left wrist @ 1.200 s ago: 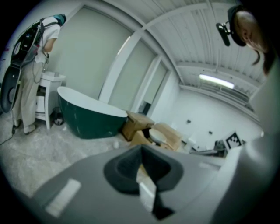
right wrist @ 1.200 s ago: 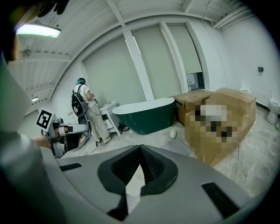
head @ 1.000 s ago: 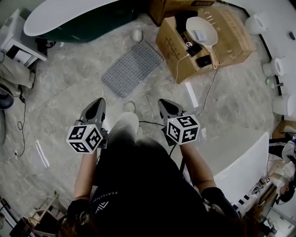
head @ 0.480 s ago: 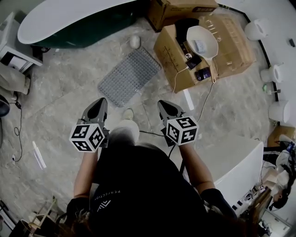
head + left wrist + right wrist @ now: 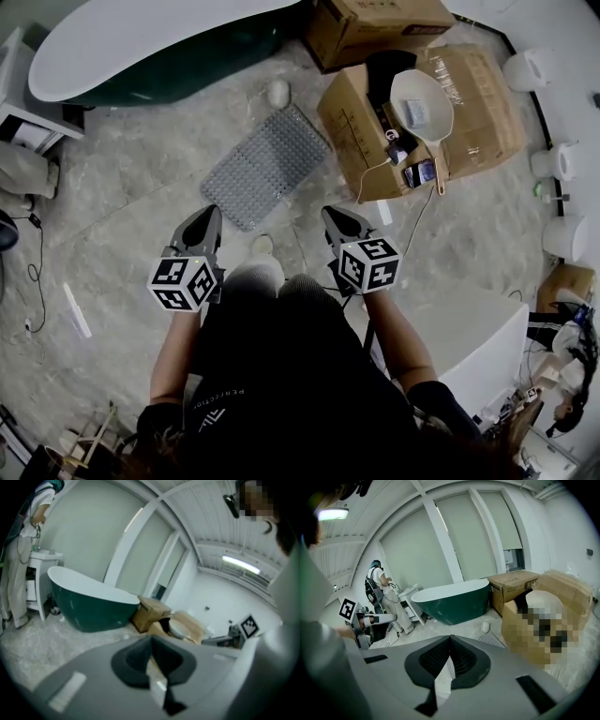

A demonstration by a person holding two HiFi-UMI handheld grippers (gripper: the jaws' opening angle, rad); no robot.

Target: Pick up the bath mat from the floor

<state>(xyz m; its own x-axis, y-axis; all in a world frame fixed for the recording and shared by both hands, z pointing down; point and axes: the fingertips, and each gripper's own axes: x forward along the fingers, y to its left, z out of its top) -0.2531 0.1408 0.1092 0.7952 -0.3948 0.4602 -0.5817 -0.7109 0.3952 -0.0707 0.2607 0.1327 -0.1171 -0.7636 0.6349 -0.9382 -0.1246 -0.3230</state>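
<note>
Head view: the bath mat [image 5: 267, 167] is a grey rectangle studded with close rows of small bumps. It lies flat and slantwise on the floor [image 5: 131, 197], which is mottled grey stone with pale veins. A small white rounded lump [image 5: 278, 92] sits just past its far corner. Beyond that stands an oval bathtub [image 5: 141, 47], dark green outside and smooth white inside. To the right of the mat is an open brown cardboard box [image 5: 361, 112] carrying a white, bowl-shaped basin [image 5: 422, 105].

Both of the person's forearms reach forward side by side, each with 1 grey, tapered claw aimed ahead and downward. The left claw [image 5: 212, 212] and the right claw [image 5: 330, 214] point toward the mat's near edge but are clear of it, hanging above bare floor. A white cube with black square markers sits behind each.

In the left gripper view, the ribbed black pads are pressed together at the tip with nothing between them. The right gripper view shows the same: pads shut on nothing, with the mat [image 5: 492, 639] on the floor ahead, beside the box.
</note>
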